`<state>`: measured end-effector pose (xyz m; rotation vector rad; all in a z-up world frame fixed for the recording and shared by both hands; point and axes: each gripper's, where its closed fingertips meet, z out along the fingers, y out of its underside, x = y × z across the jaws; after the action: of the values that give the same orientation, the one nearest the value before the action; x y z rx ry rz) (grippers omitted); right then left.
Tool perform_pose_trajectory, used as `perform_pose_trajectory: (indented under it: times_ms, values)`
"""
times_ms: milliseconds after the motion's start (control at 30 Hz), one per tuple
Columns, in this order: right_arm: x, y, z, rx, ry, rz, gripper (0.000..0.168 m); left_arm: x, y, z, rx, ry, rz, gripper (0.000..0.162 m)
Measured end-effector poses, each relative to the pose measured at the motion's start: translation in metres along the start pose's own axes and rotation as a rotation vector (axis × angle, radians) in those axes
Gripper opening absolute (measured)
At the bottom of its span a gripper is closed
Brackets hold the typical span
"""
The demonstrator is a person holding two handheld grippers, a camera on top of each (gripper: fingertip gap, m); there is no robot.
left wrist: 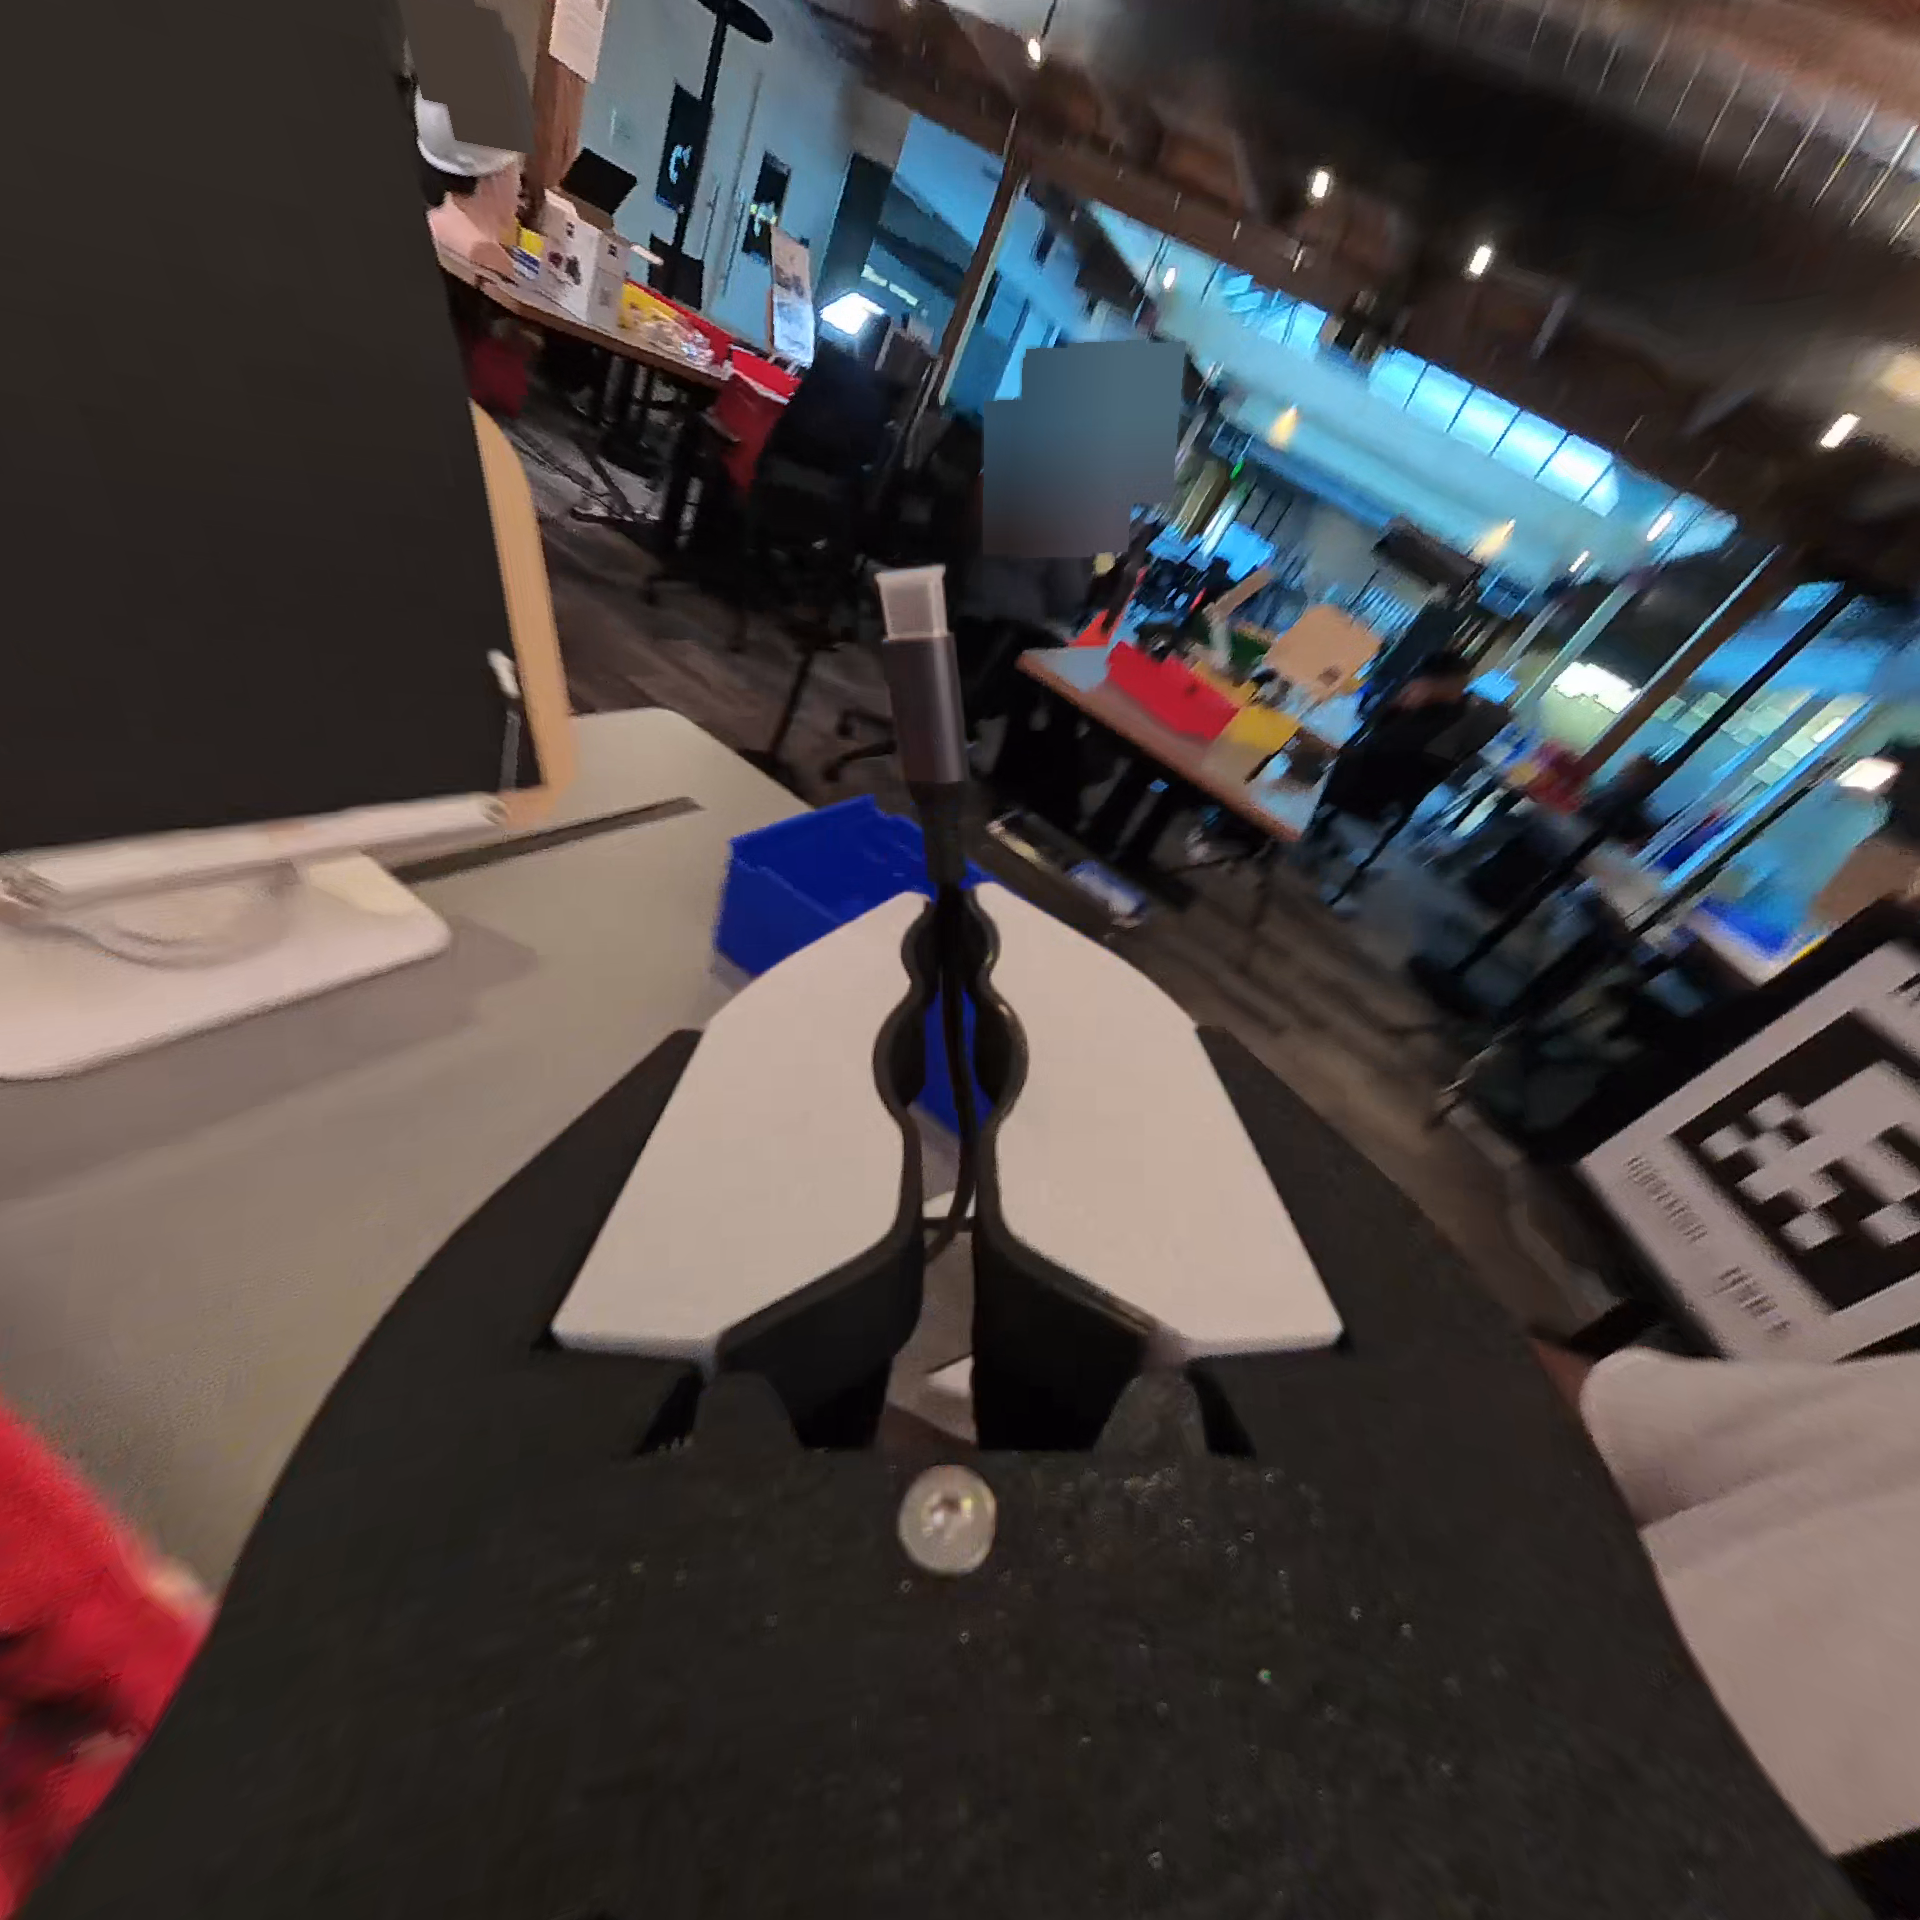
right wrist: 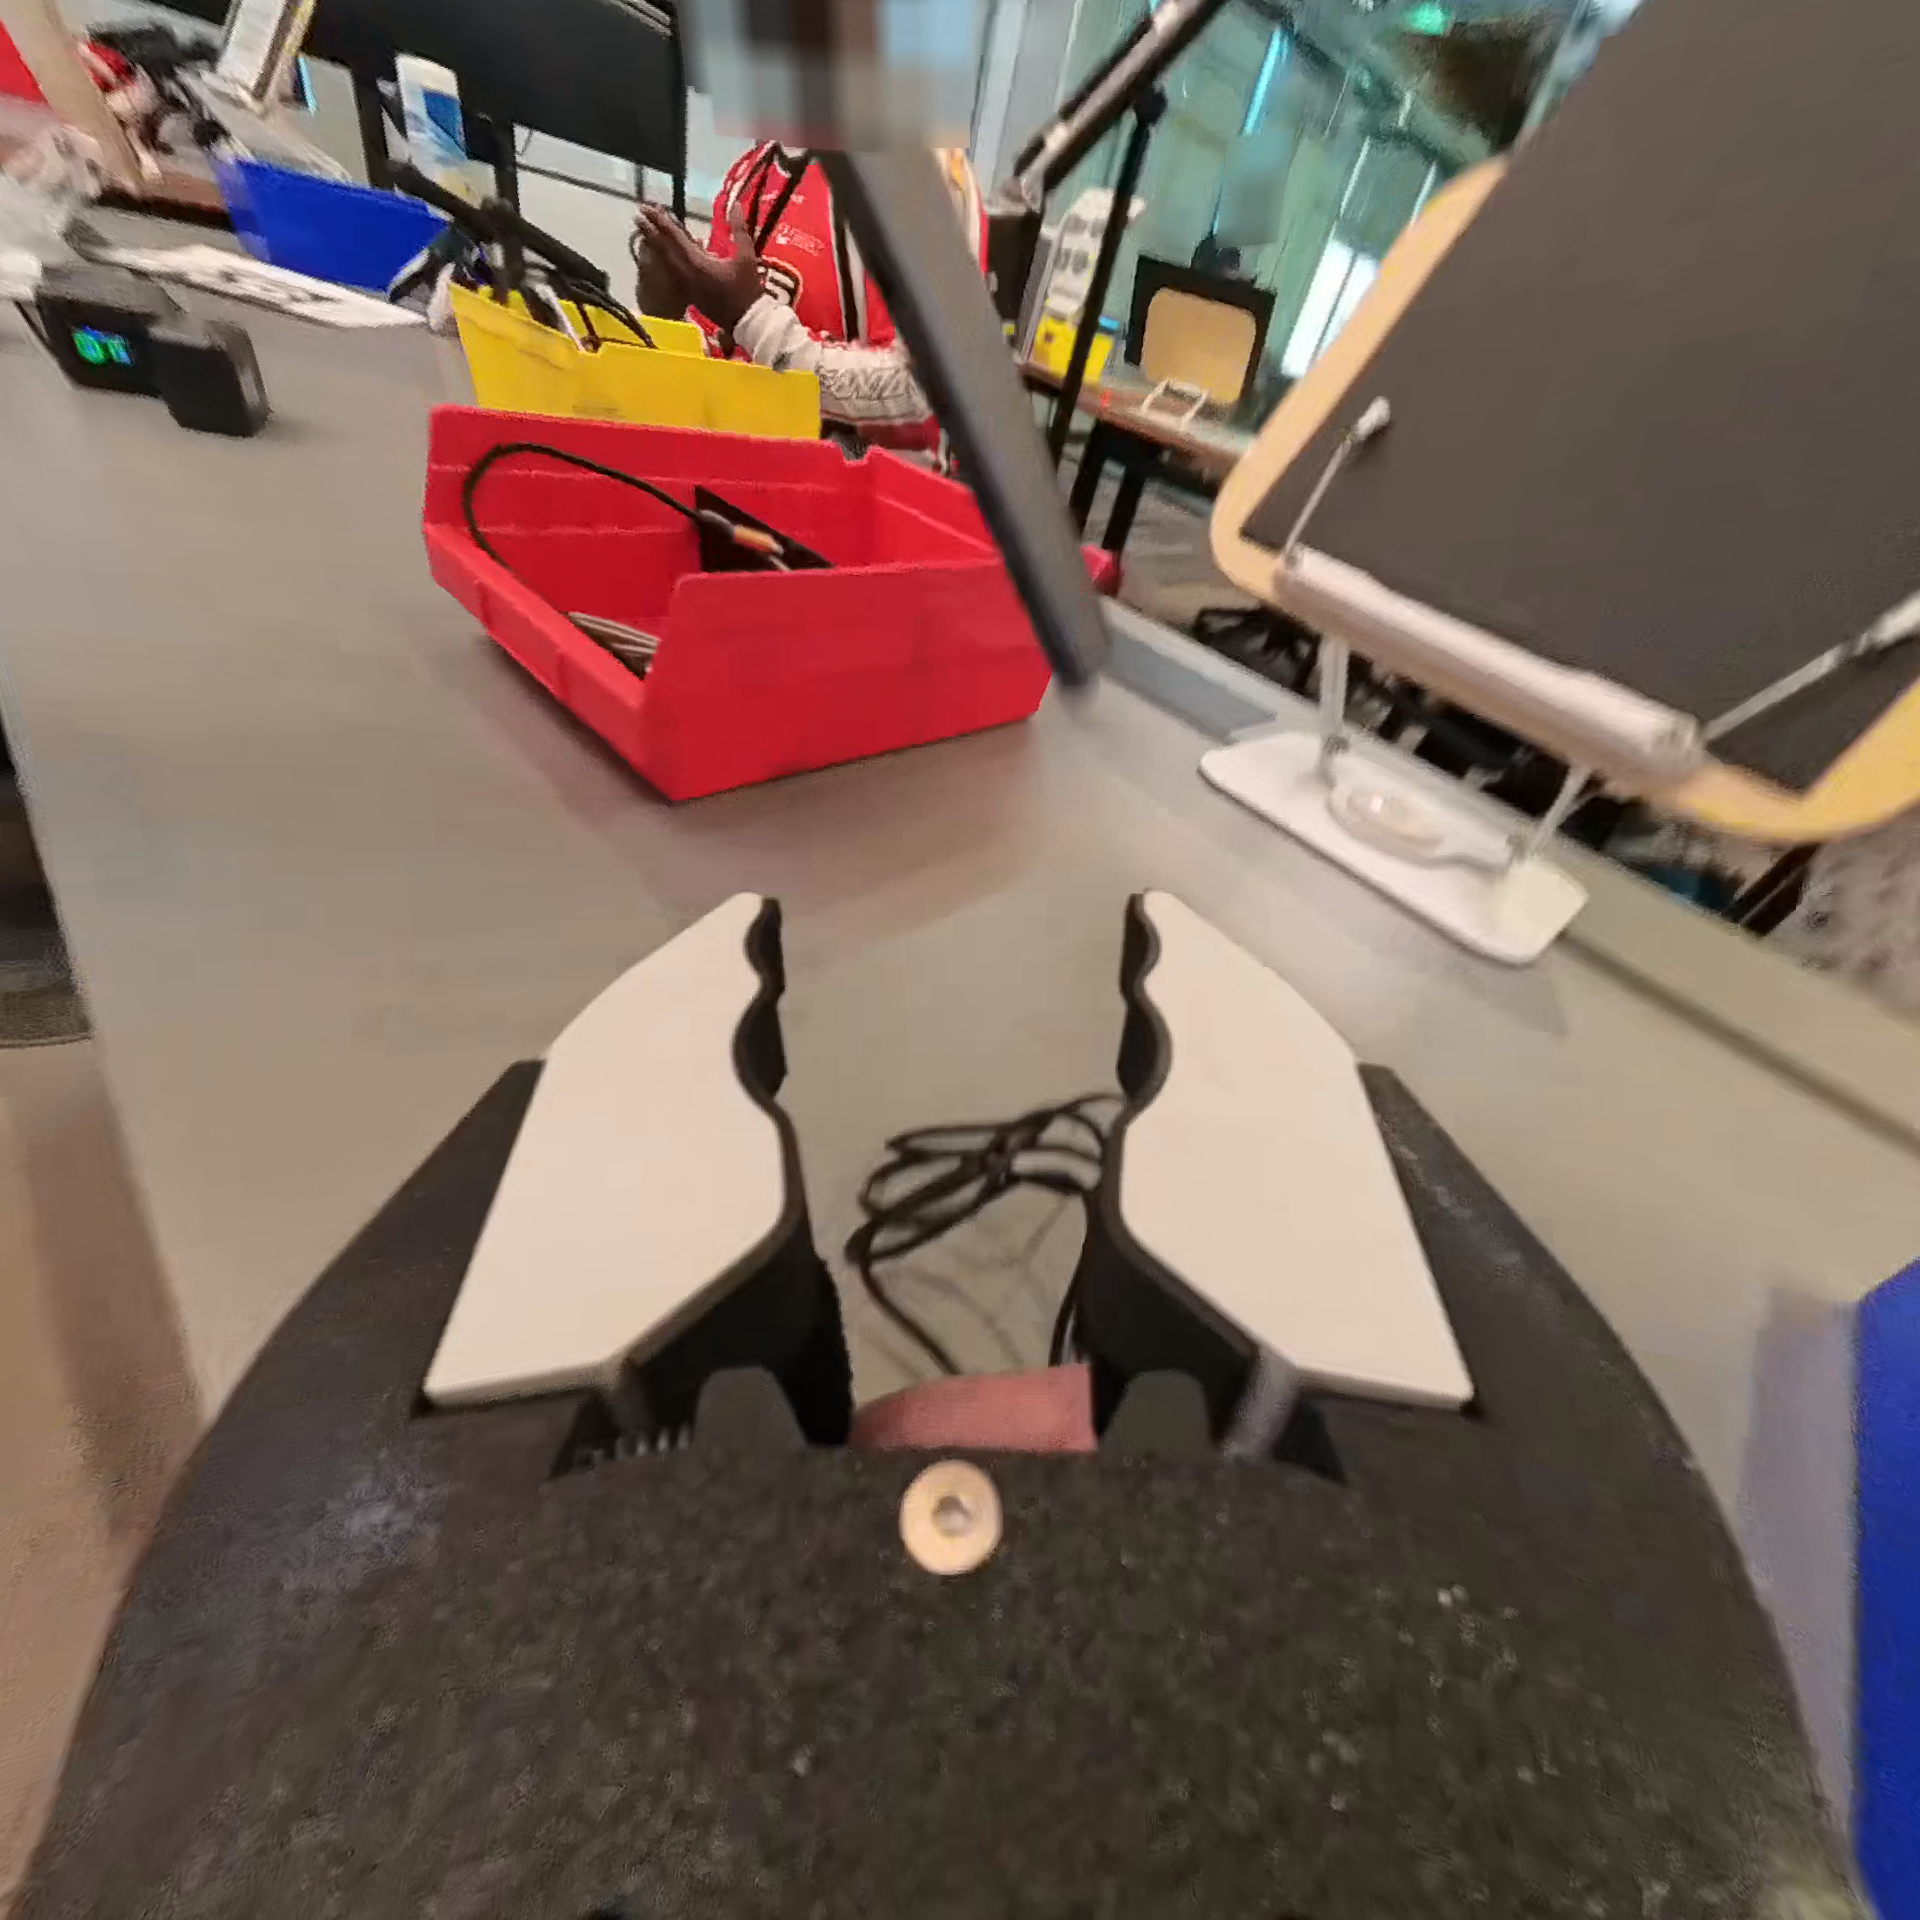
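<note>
My left gripper (left wrist: 951, 914) is shut on a black cable (left wrist: 951, 1039). The cable's grey plug with a silver tip (left wrist: 920, 675) sticks up past the fingertips, held above the grey table (left wrist: 312, 1143). A tablet on a white stand (left wrist: 239, 436) rises at the left. My right gripper (right wrist: 951, 914) is open and empty, low over the table (right wrist: 312, 727). A loose coil of black cable (right wrist: 977, 1174) lies on the table between its fingers, near their base. The tablet on its stand (right wrist: 1621, 416) is at the right, tilted.
A red bin (right wrist: 748, 613) with a cable inside sits ahead of my right gripper, a yellow bin (right wrist: 623, 374) behind it. A blue bin (left wrist: 821, 883) is beyond my left gripper. A dark flat bar (right wrist: 966, 395) hangs over the red bin. A person in red stands behind.
</note>
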<state>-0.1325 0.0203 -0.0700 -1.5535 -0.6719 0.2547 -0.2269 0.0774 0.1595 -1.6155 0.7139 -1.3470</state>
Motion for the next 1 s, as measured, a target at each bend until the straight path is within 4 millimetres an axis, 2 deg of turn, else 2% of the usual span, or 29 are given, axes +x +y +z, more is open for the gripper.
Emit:
perform_pose_trajectory:
  times_ms: [67,133,167,200,233,367,467,567,700,800,900,1000]
  values:
    - [-0.005,-0.009,0.012,0.017,0.022,-0.065,0.06,0.001,0.022,0.014,0.034,0.023,-0.12,0.003]
    - [-0.01,-0.008,0.022,0.0,0.023,-0.057,0.057,0.005,0.043,0.028,0.043,0.074,-0.249,0.003]
    - [-0.013,-0.004,0.026,-0.018,0.009,-0.047,0.049,0.006,0.051,0.032,0.053,0.095,-0.319,0.003]
    - [-0.016,0.001,0.028,-0.042,-0.008,-0.053,0.021,0.005,0.058,0.036,0.057,0.113,-0.378,0.003]
    - [-0.014,0.007,0.028,-0.064,0.011,-0.078,0.011,0.003,0.065,0.038,0.06,0.115,-0.416,0.003]
    - [0.002,0.014,0.013,-0.07,0.044,-0.097,0.009,-0.03,0.073,0.028,0.104,0.021,-0.421,0.003]
    - [0.014,0.016,-0.003,-0.045,0.031,-0.033,0.01,-0.067,0.08,0.012,0.077,-0.122,-0.307,0.003]
    - [0.021,0.003,-0.019,0.039,0.047,-0.071,0.01,-0.091,0.101,0.007,-0.058,-0.212,-0.169,0.005]
    - [0.007,-0.027,-0.037,0.193,0.019,-0.23,0.009,-0.093,0.125,0.015,-0.17,-0.192,-0.125,0.006]
    - [0.007,-0.04,-0.047,0.247,0.065,-0.285,0.01,-0.094,0.139,0.023,-0.239,-0.2,-0.053,0.007]
    - [0.0,-0.054,-0.057,0.311,0.047,-0.292,0.01,-0.101,0.172,0.031,-0.425,-0.296,0.167,0.008]
    - [-0.012,-0.061,-0.062,0.342,0.018,-0.33,0.009,-0.088,0.203,0.047,-0.531,-0.299,0.346,0.007]
